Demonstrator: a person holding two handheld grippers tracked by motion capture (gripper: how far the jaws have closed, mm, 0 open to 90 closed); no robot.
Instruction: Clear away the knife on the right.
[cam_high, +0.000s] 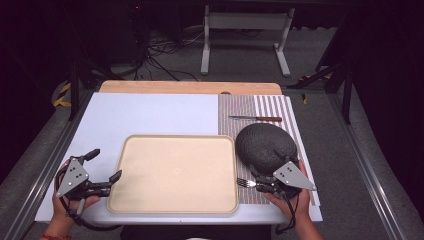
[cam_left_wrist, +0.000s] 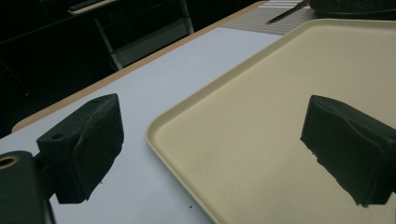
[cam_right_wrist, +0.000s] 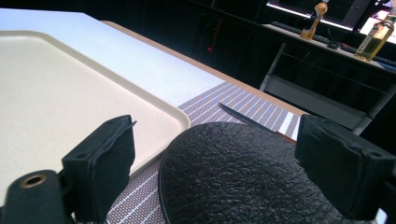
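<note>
Two grippers sit low at the near edge of the table, one at each side of a tray.

Left gripper (cam_high: 104, 169): jaws spread wide, empty. They straddle the tray's near left corner, one jaw over the white board (cam_high: 150, 112), the other over the tray bed; no contact visible in the left gripper view.

Tray (cam_high: 176, 172): beige, matte, faintly speckled, rounded corners, low raised rim. Long axis runs left to right across the table. Bed bare. Open white board to its left and beyond.

Fork (cam_high: 245, 183): tines point left toward the tray's right rim, just beside it; handle hidden under the right gripper.

Striped mat (cam_high: 260, 107): brown and white lines running away from the person, lying against the tray's right edge.

Black plate (cam_high: 266, 146): round, dark, pebbled surface, on the mat, touching or nearly touching the tray rim.

Knife (cam_high: 256, 118): beyond the plate, lying left to right, blade left, brown handle right.

Right gripper (cam_high: 260, 186): jaws wide apart, nothing between the pads; the plate's near rim lies ahead of them.
</note>
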